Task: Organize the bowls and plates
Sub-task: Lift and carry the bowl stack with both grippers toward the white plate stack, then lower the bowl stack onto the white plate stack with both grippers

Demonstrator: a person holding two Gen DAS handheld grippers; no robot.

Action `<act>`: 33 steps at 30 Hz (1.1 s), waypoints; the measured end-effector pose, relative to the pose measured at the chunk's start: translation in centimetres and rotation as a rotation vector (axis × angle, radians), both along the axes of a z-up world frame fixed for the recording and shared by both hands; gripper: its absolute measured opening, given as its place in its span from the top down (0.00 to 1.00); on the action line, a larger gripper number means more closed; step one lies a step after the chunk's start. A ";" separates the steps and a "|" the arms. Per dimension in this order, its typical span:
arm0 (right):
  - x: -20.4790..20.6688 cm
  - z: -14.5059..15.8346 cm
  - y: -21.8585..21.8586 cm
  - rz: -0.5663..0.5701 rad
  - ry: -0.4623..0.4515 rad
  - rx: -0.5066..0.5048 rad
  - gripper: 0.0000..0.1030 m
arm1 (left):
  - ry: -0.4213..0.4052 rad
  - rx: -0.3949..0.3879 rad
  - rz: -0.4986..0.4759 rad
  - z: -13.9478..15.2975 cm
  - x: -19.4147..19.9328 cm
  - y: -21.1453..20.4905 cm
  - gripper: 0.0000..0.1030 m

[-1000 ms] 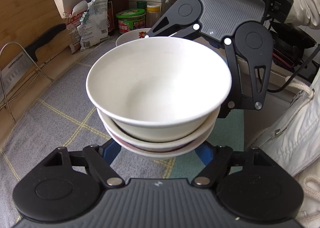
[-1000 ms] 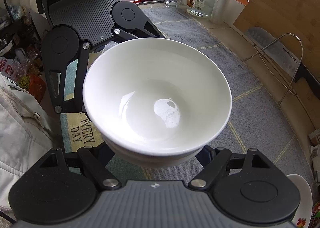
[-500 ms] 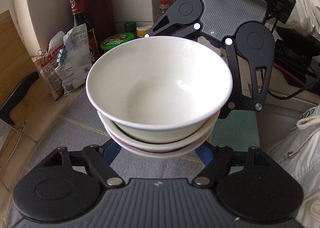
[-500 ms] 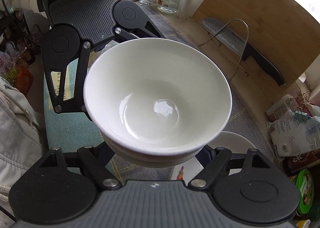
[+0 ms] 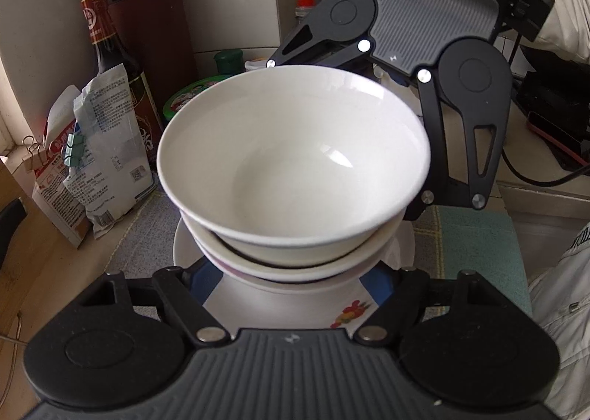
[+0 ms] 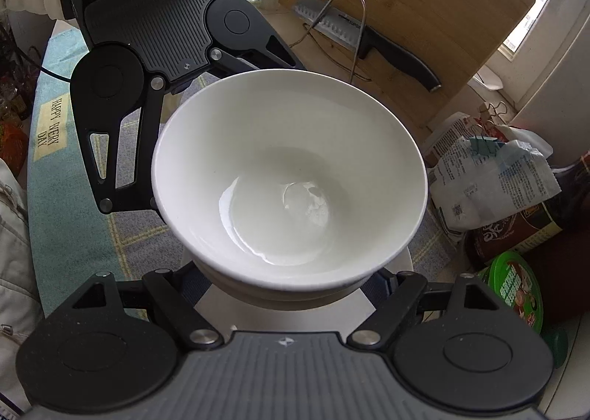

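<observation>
A stack of three white bowls [image 5: 295,162] hangs in the air between both grippers, which hold it from opposite sides. My left gripper [image 5: 293,272] is shut on the stack's lower part, with its blue fingers [image 5: 204,280] pressed against it. In the right wrist view my right gripper [image 6: 291,287] clasps the same stack of bowls [image 6: 291,180] low down from the other side. Directly beneath lies a white plate [image 5: 280,309] with a small red flower print. The plate's rim [image 6: 403,257] shows under the bowls there too.
A dark sauce bottle [image 5: 107,51], a knife block [image 5: 155,21], clipped food packets [image 5: 99,147] and a green-lidded tub [image 5: 184,99] crowd the corner by the plate. A cutting board [image 6: 405,14], a knife [image 6: 387,47] and a wire rack [image 6: 350,14] line the wall. A white sleeve [image 5: 564,309] is at the right.
Both grippers have carried the bowl stack sideways along the counter toward the corner with the bottle and packets. The flowered plate has come into place beneath the stack.
</observation>
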State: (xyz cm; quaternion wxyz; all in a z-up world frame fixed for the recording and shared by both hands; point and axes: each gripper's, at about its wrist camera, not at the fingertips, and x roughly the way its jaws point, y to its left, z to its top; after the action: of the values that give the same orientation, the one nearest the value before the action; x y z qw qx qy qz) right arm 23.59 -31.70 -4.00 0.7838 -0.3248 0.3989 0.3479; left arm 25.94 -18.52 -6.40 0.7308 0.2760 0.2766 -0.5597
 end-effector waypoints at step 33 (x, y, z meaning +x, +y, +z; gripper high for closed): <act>1.7 -2.3 -2.6 -0.046 0.050 0.048 0.04 | 0.020 0.018 0.027 -2.0 0.8 -2.2 0.18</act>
State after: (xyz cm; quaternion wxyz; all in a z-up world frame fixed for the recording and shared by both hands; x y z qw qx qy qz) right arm 25.28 -34.33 -6.30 0.7890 -0.2879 0.4171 0.3474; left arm 26.72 -20.69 -8.39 0.7328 0.2733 0.2927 -0.5501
